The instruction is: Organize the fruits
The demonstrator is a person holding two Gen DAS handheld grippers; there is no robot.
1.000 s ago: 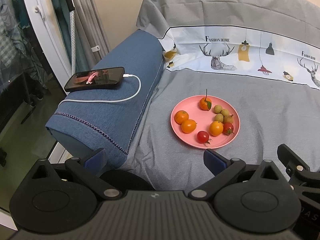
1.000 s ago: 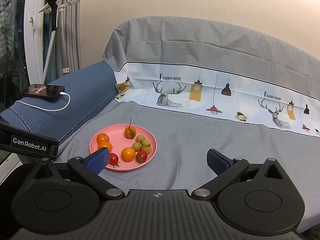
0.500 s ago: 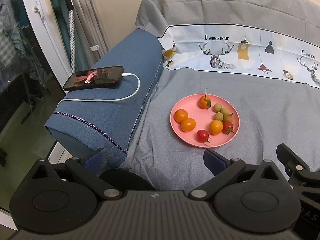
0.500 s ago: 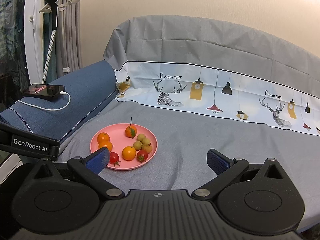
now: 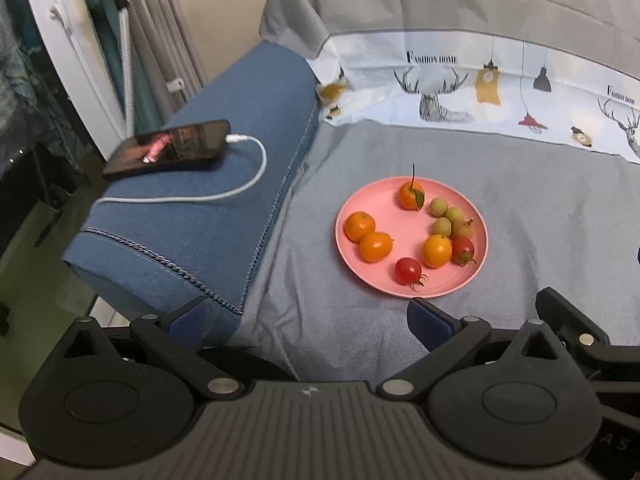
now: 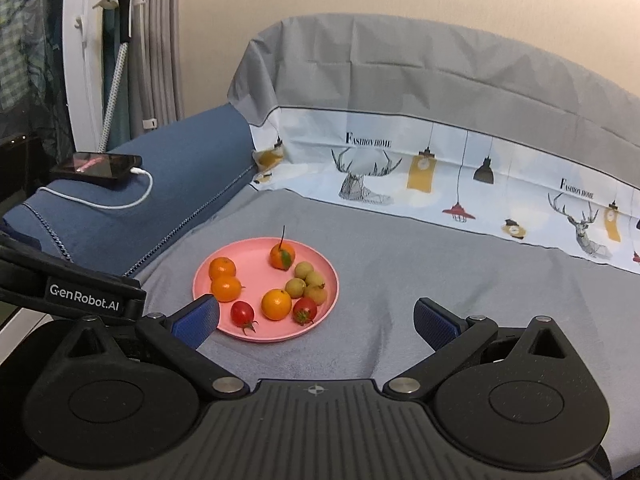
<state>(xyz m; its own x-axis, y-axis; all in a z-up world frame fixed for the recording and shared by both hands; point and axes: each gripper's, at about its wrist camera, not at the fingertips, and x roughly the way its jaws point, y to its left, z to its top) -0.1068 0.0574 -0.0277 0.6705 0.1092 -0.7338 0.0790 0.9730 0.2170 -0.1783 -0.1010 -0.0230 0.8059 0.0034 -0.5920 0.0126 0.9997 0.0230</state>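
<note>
A pink plate (image 5: 372,200) (image 6: 248,250) lies on the grey sofa seat. It holds several oranges, one with a stem and leaf (image 5: 411,196) (image 6: 282,257), two cherry tomatoes (image 5: 408,270) (image 6: 242,313), and a cluster of small green-yellow fruits (image 5: 451,218) (image 6: 309,280). My left gripper (image 5: 308,320) is open and empty, in front of the plate's near-left edge. My right gripper (image 6: 316,320) is open and empty, just in front of the plate, its left fingertip (image 6: 198,318) over the plate's near-left rim.
A blue armrest (image 5: 224,208) stands left of the plate, with a phone (image 5: 168,152) on a white charging cable (image 5: 240,188) on top. The printed sofa cover (image 6: 440,168) rises behind. A window frame and curtains are at far left.
Both grippers have moved slightly forward toward the plate; it sits a little nearer in the right wrist view. Both stay open and the fruits have not moved.
</note>
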